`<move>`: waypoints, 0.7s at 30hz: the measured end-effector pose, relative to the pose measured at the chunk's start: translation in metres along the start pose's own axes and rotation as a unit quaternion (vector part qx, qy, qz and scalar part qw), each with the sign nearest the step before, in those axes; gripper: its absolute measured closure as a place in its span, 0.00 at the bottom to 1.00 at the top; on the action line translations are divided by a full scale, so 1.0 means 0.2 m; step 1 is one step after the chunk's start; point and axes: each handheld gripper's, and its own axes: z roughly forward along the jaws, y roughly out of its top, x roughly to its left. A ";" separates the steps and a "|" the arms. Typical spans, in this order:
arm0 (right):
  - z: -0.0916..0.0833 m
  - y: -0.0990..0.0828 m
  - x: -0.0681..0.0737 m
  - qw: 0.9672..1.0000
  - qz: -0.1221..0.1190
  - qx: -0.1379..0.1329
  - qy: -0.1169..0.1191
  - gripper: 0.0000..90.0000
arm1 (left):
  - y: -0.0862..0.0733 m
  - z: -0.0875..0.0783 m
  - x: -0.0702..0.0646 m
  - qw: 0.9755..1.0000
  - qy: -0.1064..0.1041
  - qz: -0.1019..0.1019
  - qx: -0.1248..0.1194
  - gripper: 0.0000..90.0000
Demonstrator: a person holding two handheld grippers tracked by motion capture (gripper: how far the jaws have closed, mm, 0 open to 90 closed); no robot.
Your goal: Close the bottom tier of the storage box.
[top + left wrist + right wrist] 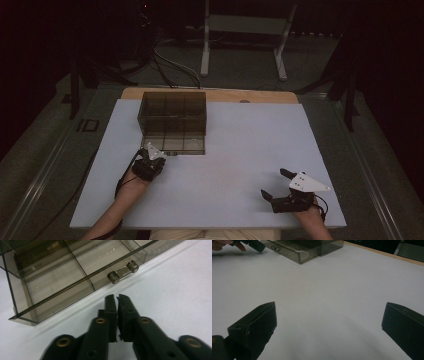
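- Nearest us, the right tool [274, 185] sits low on the white tabletop [240, 150] at the near right, jaws spread wide with nothing between them; its own view shows the two black jaws far apart over bare white surface.
- Over on the near left, the left tool [159, 150] points at the smoky clear drawer box [172, 120], its tip just short of the pulled-out bottom drawer [175, 145].
- The left gripper view settles the state: left tool [117, 298] jaws pressed together, gripping nothing, tips just in front of the drawer's small clear handle [123, 272] and apart from it.
- That handle is too small to pick out from the high view; up close it reads as a short clear bar on two stubs on the drawer [62, 285] front.
- From the right gripper view, the box [304, 248] lies far off at the top, with the left tool [255, 245] beside it and a bit of a hand [222, 244] at the corner, both cut by the frame edge.
- Drawer dividers show through the tinted walls; whether anything lies inside is hard to make out.
- Beyond the tabletop the room is dark: a pale metal stand [245, 30] and cables [172, 65] on the floor.
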 end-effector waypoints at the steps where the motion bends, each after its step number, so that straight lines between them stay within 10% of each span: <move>1: 0.00 0.00 0.00 1.000 0.000 0.000 0.000 0.00 | 0.00 0.00 0.00 1.000 0.000 -0.002 0.000 1.00; 21: 0.00 0.00 0.00 1.000 0.001 -0.001 -0.002 0.00 | 0.04 0.03 0.01 0.999 0.012 0.029 0.004 1.00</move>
